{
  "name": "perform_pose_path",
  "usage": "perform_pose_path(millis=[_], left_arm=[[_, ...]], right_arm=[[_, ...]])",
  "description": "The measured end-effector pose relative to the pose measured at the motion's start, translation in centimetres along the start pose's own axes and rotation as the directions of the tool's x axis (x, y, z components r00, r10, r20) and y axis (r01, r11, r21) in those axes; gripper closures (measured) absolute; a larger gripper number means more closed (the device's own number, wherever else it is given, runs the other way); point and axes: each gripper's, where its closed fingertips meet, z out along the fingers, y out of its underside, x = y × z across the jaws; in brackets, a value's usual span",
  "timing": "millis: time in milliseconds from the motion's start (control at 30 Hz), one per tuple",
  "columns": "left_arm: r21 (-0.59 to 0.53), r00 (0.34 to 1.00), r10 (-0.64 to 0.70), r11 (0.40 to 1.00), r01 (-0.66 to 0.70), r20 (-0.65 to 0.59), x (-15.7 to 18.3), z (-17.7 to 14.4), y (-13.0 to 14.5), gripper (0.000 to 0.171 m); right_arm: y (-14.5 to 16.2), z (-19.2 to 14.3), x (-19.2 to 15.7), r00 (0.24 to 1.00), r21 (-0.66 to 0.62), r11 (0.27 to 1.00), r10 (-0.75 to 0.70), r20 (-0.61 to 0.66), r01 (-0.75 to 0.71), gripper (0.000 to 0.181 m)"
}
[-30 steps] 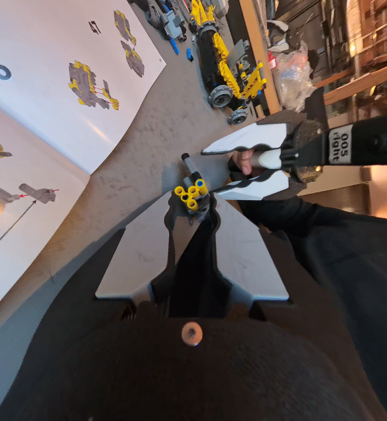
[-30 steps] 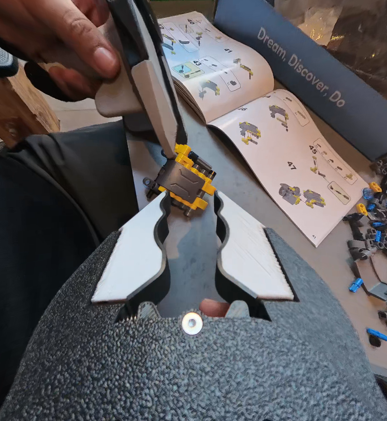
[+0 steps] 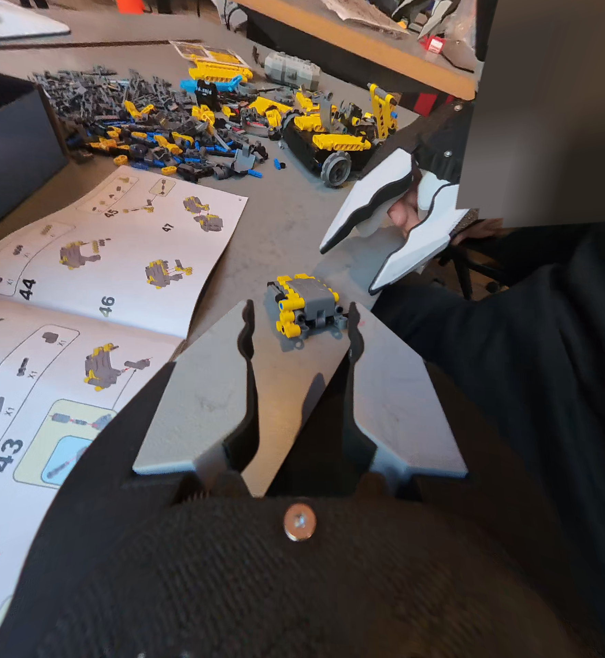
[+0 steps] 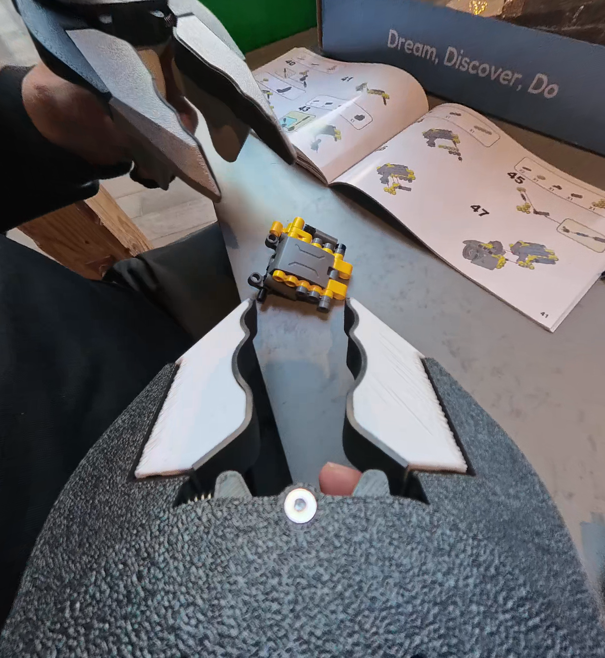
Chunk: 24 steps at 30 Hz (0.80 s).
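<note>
block [image 3: 306, 308] on table [image 3: 287, 228], free, just past both sets of tips. left gripper [image 3: 299, 322] and right gripper [image 4: 299, 306] wide, empty; right looks nearer.

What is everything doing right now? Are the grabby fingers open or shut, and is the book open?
Left gripper: open, holding nothing.
Right gripper: open, holding nothing.
Yellow and grey brick block: lying free on the grey table, apart from both pairs of fingers.
Instruction booklet: lying open.
Tracked model: partly built, standing on the table.
Loose pieces: heaped in a pile.
</note>
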Motion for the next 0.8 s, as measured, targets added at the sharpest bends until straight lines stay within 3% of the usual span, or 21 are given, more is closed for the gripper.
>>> perform_pose_path(millis=[400,600,800], left_arm=[[-0.086,0.992,0.100,0.991,-0.106,-0.077,0.6,1.7,2.5,0.115],[-0.033,0.995,0.053,0.998,-0.056,-0.085,0.4,1.5,1.9,0.117],[-0.009,0.998,0.035,0.999,-0.036,-0.055,0.0,1.5,1.7,0.123]], right_arm=[[0.3,0.6,0.3,0.986,-0.035,0.989,0.144,0.088,-0.141,0.126],[0.2,0.7,0.3,0.976,-0.021,0.982,0.187,0.112,-0.186,0.126],[-1.4,-1.2,0.9,0.990,0.088,0.988,0.125,0.063,-0.130,0.129]])
